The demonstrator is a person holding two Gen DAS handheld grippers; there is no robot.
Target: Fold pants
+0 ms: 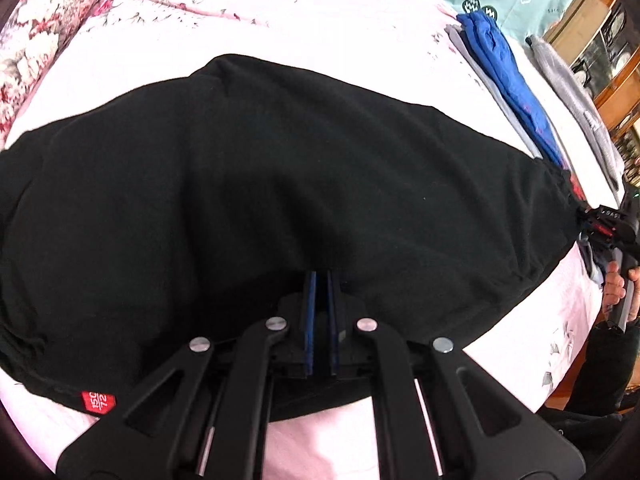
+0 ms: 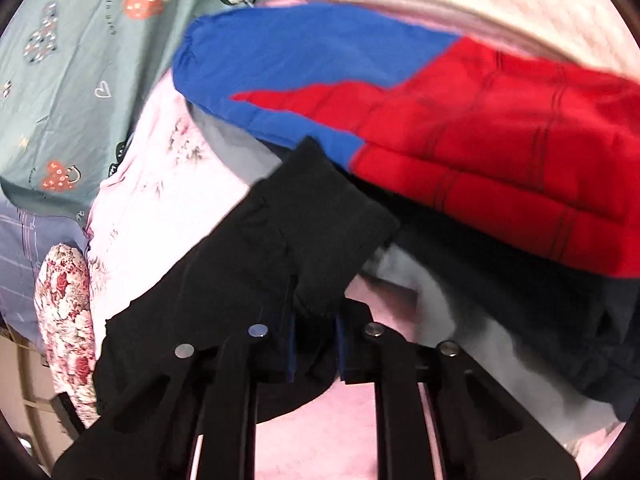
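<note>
The left gripper [image 1: 320, 280] and right gripper [image 2: 316, 316], each nearly closed, pinch edges of the black fleece pants [image 1: 260, 180] spread across a pink floral bedsheet [image 1: 280, 20], beside a folded blue-and-red garment [image 2: 440, 120].

We see matt black cloth pants [image 1: 280, 168], matt plastic tongs [image 1: 320, 300] w/ shiny metal rivets [image 1: 277, 324], smooth pink bed sheet [image 1: 280, 20].

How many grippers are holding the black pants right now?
2. The left gripper pinches the pants at their near edge; the right gripper clamps a bunched end beside the red-and-blue garment. It also shows at the pants' far right corner in the left view.
</note>
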